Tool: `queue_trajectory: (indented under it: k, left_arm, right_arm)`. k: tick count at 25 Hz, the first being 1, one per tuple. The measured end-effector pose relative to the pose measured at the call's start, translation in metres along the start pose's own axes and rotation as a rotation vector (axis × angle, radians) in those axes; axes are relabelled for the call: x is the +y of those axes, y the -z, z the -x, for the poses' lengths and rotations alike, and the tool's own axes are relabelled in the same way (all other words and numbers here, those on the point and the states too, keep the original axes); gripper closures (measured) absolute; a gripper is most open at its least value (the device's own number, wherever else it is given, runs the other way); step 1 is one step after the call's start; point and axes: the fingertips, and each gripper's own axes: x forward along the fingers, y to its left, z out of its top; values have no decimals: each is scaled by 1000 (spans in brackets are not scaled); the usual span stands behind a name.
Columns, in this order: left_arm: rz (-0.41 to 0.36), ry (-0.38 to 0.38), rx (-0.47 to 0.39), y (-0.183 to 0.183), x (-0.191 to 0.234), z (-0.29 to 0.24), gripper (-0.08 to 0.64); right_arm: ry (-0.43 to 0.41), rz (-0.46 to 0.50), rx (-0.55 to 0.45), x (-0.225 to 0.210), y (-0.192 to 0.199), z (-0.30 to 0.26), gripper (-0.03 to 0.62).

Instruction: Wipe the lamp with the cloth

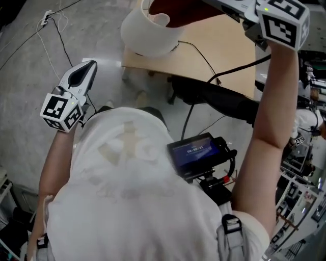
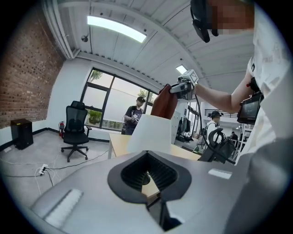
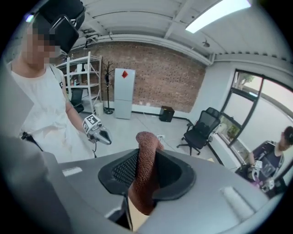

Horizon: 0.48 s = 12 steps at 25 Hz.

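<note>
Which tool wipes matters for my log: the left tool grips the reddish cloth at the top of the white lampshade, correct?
Not quite: it is the right tool that grips the reddish cloth at the top of the white lampshade. The right gripper view shows the cloth clamped between its jaws; the left tool holds nothing.

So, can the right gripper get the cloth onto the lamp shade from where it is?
Probably yes. The right gripper is shut on the cloth just above the white lamp shade, with nothing between them.
</note>
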Motion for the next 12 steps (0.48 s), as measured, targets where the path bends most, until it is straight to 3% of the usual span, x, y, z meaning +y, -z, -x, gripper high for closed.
queue_trajectory:
  k: [6, 12]
  left_arm:
    - [-13, 114, 5, -2, -10, -17, 558]
    - [-4, 188, 32, 4, -20, -43, 558]
  right_arm:
    - [198, -96, -315, 7, -6, 47, 480]
    - [319, -237, -594, 17, 33, 83, 480]
